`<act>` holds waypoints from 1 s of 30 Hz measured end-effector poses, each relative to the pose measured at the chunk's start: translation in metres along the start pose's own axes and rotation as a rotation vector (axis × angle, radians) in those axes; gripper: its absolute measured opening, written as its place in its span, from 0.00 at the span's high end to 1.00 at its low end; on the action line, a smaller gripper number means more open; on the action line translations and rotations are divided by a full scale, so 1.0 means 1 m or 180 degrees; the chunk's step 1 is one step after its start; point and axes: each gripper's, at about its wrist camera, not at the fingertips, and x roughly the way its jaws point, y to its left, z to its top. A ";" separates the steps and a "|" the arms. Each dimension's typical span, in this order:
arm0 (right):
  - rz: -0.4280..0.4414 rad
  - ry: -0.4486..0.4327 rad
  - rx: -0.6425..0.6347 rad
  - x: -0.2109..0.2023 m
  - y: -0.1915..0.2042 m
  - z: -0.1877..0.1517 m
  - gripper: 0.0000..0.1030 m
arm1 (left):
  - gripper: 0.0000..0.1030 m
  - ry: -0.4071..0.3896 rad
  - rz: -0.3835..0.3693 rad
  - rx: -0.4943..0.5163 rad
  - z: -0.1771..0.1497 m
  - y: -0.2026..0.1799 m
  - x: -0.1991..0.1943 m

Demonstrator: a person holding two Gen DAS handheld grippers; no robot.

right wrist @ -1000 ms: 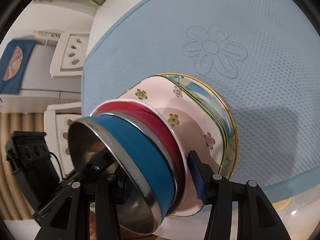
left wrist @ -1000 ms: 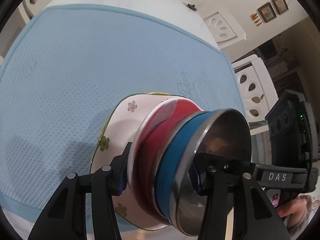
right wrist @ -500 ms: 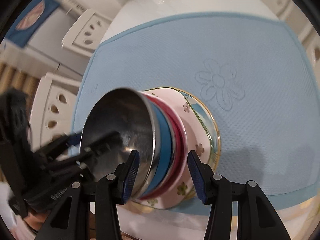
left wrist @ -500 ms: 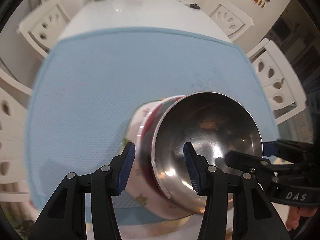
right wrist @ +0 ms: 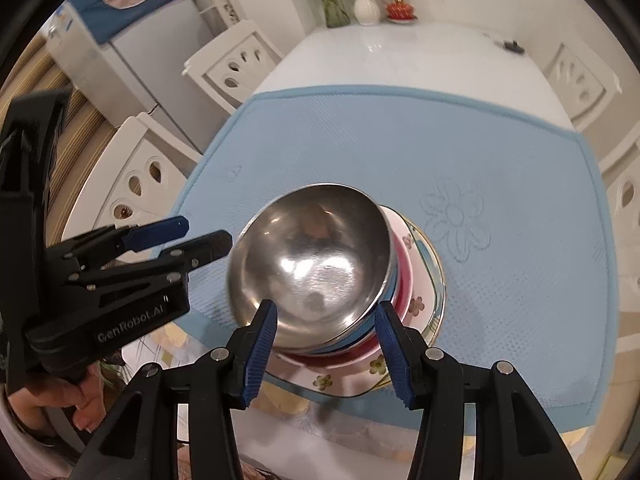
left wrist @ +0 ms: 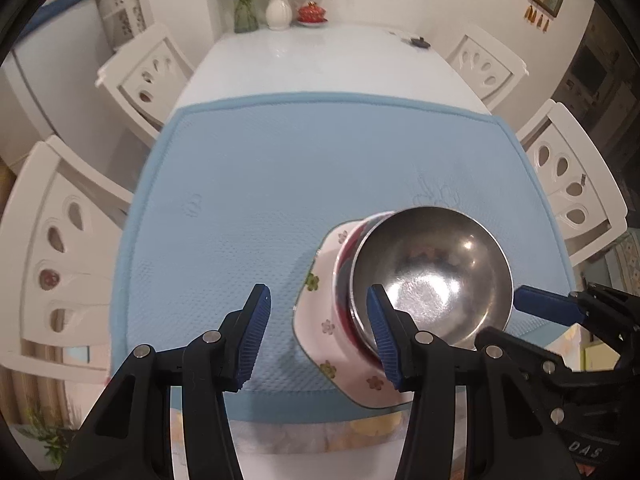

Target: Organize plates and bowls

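Note:
A stack stands on the blue mat [left wrist: 280, 200] near its front edge: a steel bowl [left wrist: 432, 272] on top, a blue-sided and a red-sided bowl under it, then a pink flowered plate [left wrist: 320, 320] and a gold-rimmed plate [right wrist: 434, 252] at the bottom. The steel bowl [right wrist: 312, 256] is empty. My left gripper [left wrist: 318, 336] is open and empty, above the mat just left of the stack. My right gripper [right wrist: 326, 354] is open and empty, above the stack's near side. Neither touches the stack.
The mat [right wrist: 520, 184] lies on a white table [left wrist: 320, 60] with white chairs [left wrist: 52, 248] on both sides. A vase [left wrist: 278, 12] and a small red pot [left wrist: 312, 12] stand at the far end. A fridge [right wrist: 132, 48] stands at left.
Both grippers let go of the stack, opened and drew back and up. The stack, held tilted between them a second ago, now sits flat on the mat.

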 end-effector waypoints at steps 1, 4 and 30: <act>-0.0021 -0.0015 -0.0027 -0.002 0.003 -0.001 0.52 | 0.55 -0.0014 0.0002 -0.0017 0.000 0.000 -0.003; -0.0068 -0.0081 -0.0125 -0.009 0.011 -0.005 0.47 | 0.53 -0.0093 -0.0040 -0.0078 -0.002 0.002 -0.010; -0.0252 -0.0145 -0.0215 0.004 0.017 -0.014 0.00 | 0.01 -0.0033 -0.0030 -0.0086 -0.013 0.003 0.015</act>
